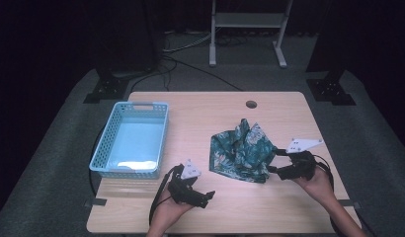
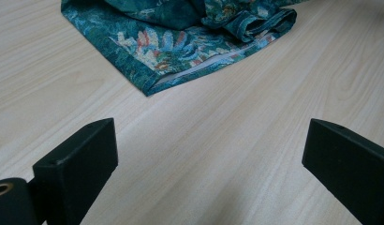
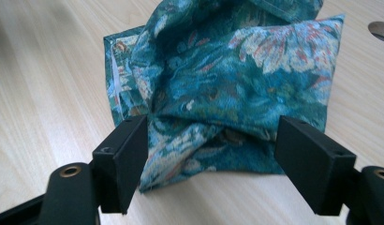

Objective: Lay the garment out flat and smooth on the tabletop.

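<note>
high view first: the wooden table [image 1: 225, 207] carries a light blue basket [image 1: 105, 140] at its left and a crumpled teal floral cloth [image 1: 240, 148] right of centre, well apart from it. the right gripper [image 1: 278, 162] sits at the cloth's right edge, jaws spread wide around a bunched fold and not closed on it. the left gripper [image 1: 203, 196] waits over bare wood near the cloth's near corner, jaws wide and empty. to do this well, i judge the right should push deeper before closing, catching several layers, not one hem.
</note>
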Demonstrator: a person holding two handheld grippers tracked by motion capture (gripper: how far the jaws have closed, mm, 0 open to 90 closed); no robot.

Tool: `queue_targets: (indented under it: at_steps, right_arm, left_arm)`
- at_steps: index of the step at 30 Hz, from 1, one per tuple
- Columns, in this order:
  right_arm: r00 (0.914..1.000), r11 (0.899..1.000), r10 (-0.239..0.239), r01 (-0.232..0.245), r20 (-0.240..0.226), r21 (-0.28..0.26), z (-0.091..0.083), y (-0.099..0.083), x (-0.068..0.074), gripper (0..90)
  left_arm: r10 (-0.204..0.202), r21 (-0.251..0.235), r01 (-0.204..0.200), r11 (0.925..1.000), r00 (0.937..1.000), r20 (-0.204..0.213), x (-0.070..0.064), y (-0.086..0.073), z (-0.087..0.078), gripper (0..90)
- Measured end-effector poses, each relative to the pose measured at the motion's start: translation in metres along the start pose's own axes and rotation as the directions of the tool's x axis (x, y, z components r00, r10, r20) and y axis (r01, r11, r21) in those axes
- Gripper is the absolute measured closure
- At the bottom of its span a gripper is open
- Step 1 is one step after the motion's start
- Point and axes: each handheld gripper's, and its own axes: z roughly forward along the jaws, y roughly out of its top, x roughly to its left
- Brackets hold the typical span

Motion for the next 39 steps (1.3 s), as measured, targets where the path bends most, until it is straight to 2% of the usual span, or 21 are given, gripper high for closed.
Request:
queue_targets:
  at_steps: [12, 16, 18, 20, 27, 35, 39]
  right_arm:
    - [0.9997, 0.999, -0.019, 0.020, -0.018, 0.039, 0.027, 0.018, -0.004, 26.0]
    - [0.9995, 0.999, -0.007, 0.008, -0.030, 0.054, 0.039, 0.023, -0.008, 26.3]
    - [0.9994, 0.997, 0.000, 0.003, -0.035, 0.082, 0.048, 0.024, -0.009, 26.7]
    - [0.9992, 0.995, 0.003, 0.001, -0.040, 0.102, 0.056, 0.024, -0.010, 31.5]
    - [0.9995, 0.990, -0.001, 0.006, -0.030, 0.141, 0.074, 0.024, -0.008, 34.1]
    - [0.9997, 0.986, -0.023, 0.025, -0.013, 0.165, 0.080, 0.022, -0.008, 46.6]
    - [0.9990, 0.983, -0.044, 0.045, -0.010, 0.179, 0.082, 0.022, -0.005, 48.8]
  left_arm:
    - [-0.002, -0.006, 0.002, 1.0000, 1.0000, 0.002, 0.000, 0.000, -0.002, 3.0]
    - [0.000, -0.007, 0.000, 1.0000, 1.0000, 0.007, -0.001, 0.000, -0.001, 3.0]
    - [0.000, -0.007, 0.000, 1.0000, 1.0000, 0.007, -0.001, 0.000, -0.001, 3.0]
    - [-0.001, -0.006, 0.001, 1.0000, 1.0000, 0.008, -0.001, 0.000, -0.001, 2.9]
    - [-0.002, -0.013, 0.002, 0.9999, 1.0000, 0.001, -0.001, 0.000, -0.004, 3.0]
    - [-0.009, -0.011, 0.009, 0.9999, 1.0000, 0.000, 0.001, -0.001, -0.004, 3.0]
    - [-0.012, -0.012, 0.012, 0.9999, 0.9999, 0.005, 0.000, -0.001, -0.004, 3.0]
